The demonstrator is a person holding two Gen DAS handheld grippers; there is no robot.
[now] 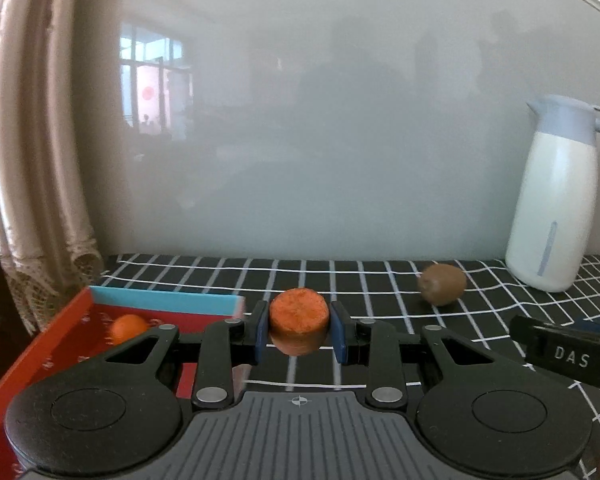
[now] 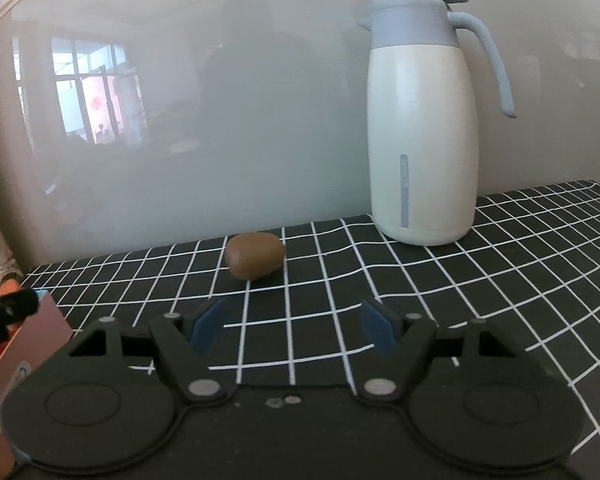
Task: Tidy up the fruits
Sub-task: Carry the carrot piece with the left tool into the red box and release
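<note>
Carrot chunk (image 1: 299,320) sat clamped in your left gripper (image 1: 299,330); only that view showed the red box (image 1: 40,344). Your right gripper (image 2: 292,326) gaped empty near the kiwi (image 2: 255,255).

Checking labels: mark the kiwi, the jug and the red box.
kiwi (image 2: 254,255): right wrist view, middle of its brown skin.
jug (image 2: 422,136): right wrist view, cream body below the grey lid.
red box (image 1: 66,322): left wrist view, its left wall.
</note>
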